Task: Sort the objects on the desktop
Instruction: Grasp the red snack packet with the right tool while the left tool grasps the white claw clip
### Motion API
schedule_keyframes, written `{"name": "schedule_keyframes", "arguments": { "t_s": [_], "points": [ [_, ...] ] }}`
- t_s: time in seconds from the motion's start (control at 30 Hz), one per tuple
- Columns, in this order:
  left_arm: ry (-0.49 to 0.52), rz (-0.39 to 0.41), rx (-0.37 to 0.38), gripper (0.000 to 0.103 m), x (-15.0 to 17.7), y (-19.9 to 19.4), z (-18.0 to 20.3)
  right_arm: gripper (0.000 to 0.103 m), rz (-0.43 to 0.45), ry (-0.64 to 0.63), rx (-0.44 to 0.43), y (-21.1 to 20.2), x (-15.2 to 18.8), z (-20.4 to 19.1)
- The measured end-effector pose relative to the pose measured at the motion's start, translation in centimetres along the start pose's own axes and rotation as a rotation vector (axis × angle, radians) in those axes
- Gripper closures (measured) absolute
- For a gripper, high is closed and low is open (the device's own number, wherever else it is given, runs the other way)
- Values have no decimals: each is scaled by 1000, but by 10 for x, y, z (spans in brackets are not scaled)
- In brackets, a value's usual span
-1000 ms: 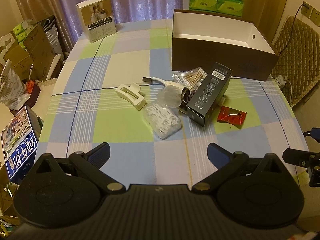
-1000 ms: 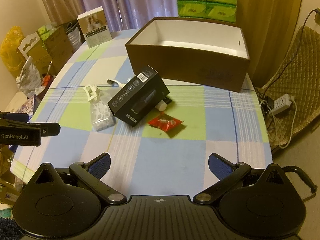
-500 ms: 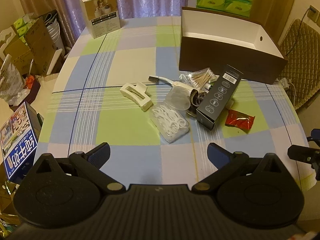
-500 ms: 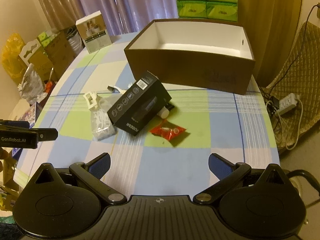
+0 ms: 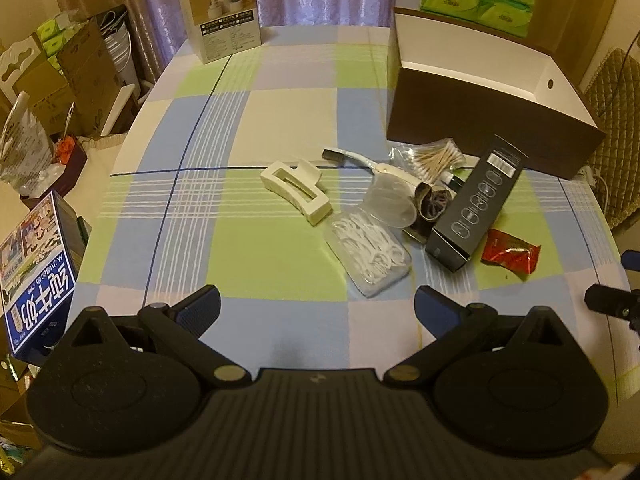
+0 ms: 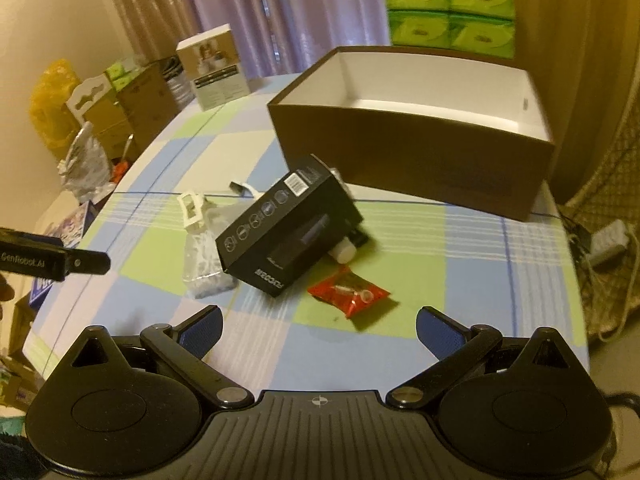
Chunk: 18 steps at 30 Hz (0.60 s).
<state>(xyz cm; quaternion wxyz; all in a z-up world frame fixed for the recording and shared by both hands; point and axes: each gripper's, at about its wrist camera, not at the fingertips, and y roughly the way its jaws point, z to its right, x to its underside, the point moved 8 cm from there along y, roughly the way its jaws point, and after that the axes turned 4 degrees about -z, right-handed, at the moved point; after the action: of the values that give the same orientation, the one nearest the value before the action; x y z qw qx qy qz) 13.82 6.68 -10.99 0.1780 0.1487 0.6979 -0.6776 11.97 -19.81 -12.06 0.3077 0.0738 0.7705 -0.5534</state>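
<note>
Right wrist view: the right gripper (image 6: 318, 330) is spread wide (holding nothing); the glossy red foil packet (image 6: 349, 293) lies just ahead, the black rectangular carton (image 6: 286, 236) ahead-left.

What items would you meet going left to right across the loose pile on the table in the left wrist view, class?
Cream rectangular plastic hair claw clip → clear bag of white floss picks → long black cardboard product box → red foil snack packet.
</note>
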Motion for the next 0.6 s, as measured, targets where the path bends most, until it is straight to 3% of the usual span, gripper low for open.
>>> {"name": "schedule_keyframes", "arguments": {
  "t_s": [0.07,0.13,0.33,0.6],
  "points": [
    [-7,-1,5,1,-2,5,-2,3,5,-26,-3,8,-1,0],
    [-19,-5,11,1,-4,10,-5,17,2,-60,-7,19,-2,2],
    [-51,-28,10,2,-7,28,-18,33,-35,-140,-1,51,-3,13],
    [-73,-59,-7,2,-10,49,-34,40,-84,-243,-8,91,-11,24]
  ]
}}
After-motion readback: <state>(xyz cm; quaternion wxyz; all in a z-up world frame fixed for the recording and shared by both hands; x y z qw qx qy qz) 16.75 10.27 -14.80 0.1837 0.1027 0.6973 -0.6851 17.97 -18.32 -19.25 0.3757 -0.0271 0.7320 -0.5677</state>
